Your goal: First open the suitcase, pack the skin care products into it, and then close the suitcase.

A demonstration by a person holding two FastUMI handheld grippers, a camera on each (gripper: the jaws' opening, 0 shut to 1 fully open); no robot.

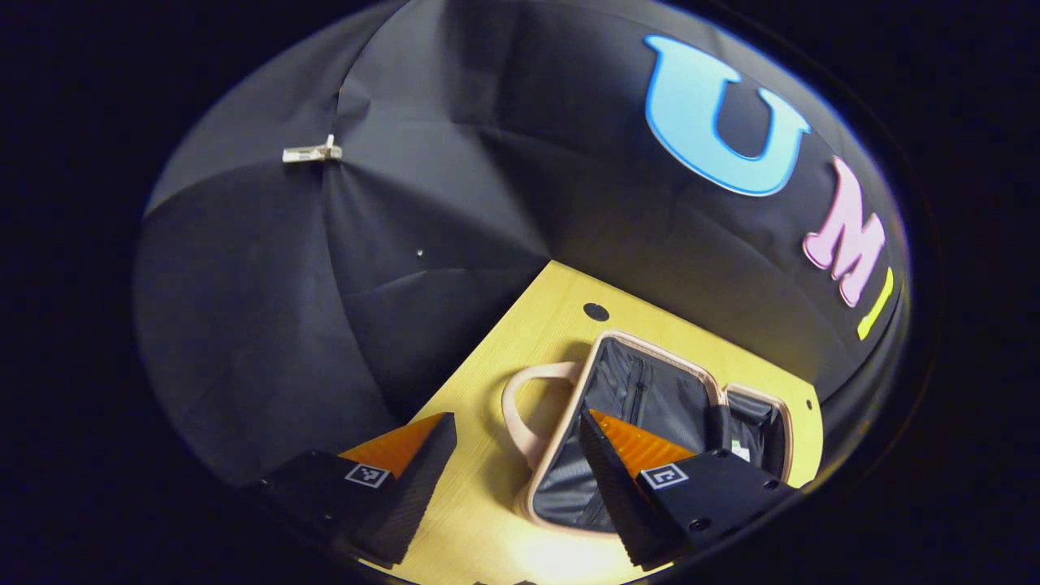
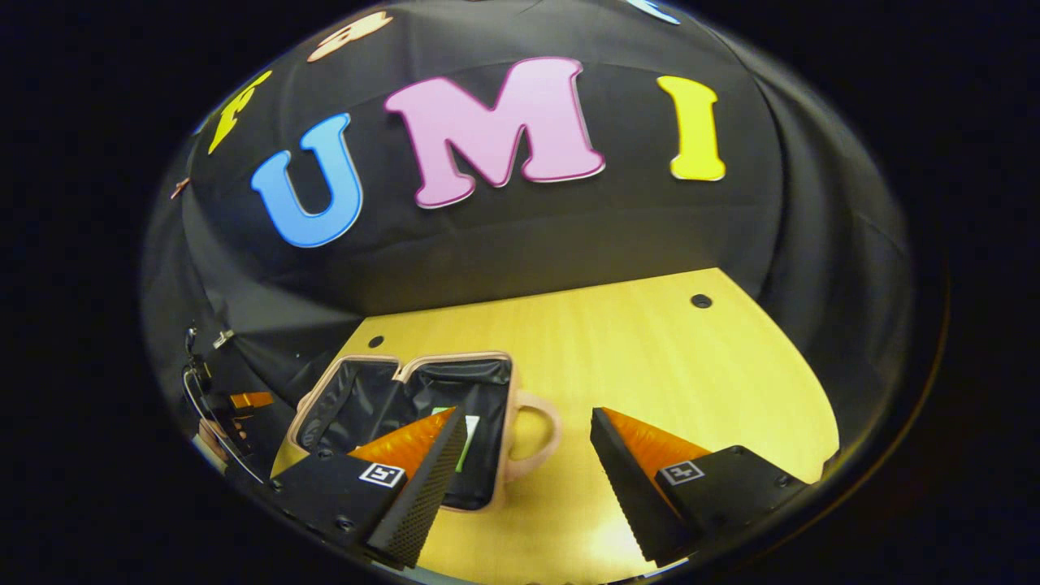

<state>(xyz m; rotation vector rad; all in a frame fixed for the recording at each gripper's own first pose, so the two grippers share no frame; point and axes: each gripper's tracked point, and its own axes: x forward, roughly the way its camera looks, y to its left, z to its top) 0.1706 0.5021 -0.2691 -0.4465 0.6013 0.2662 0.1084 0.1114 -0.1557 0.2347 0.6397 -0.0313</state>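
Now hovering over wooden table: left gripper and right gripper, fingers spread, grasping nothing. Pink suitcase lying open, far left on table.

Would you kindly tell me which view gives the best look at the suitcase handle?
The left gripper view: the pink handle loops out clear of the open suitcase, between the left gripper's spread fingers. In the right gripper view the handle also shows whole, smaller, beside the suitcase, between the right gripper's open fingers.
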